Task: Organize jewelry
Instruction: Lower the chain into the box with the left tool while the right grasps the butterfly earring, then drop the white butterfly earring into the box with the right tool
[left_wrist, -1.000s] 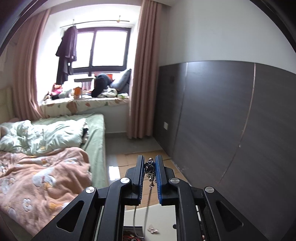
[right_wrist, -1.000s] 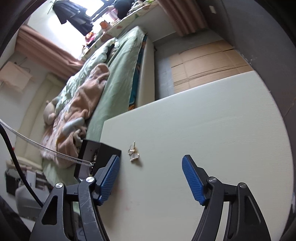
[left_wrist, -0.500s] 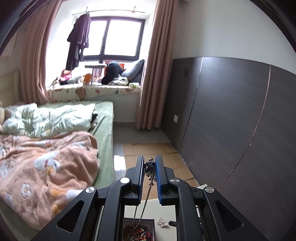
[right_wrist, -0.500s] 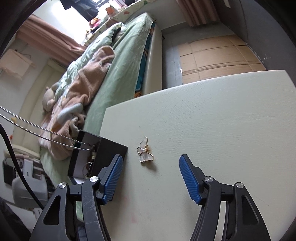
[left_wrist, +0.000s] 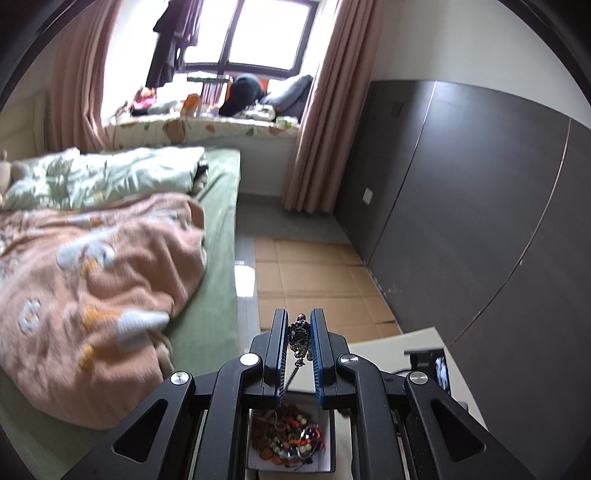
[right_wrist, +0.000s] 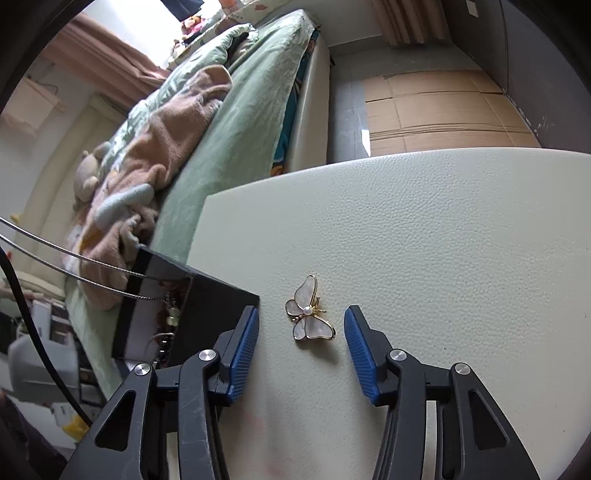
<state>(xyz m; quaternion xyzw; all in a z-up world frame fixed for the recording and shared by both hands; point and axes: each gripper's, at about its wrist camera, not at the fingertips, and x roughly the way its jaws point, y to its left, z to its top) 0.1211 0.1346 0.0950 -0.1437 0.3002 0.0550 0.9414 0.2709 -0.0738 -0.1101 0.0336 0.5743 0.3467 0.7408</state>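
Right wrist view shows my right gripper (right_wrist: 301, 326) straddling the butterfly brooch (right_wrist: 309, 311) on the table (right_wrist: 443, 240), jaws just narrowing but not touching it, lined up to pinch. My left gripper (left_wrist: 299, 332) is clamped on the necklace (left_wrist: 300, 338), chain dangling over the jewelry box (left_wrist: 290, 439) so it can drop inside.

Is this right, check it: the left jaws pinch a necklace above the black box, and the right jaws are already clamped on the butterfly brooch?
Not quite. In the right wrist view the right gripper has been closing, but its jaws only straddle the butterfly brooch, with gaps on both sides. The left gripper does pinch the necklace above the black box.
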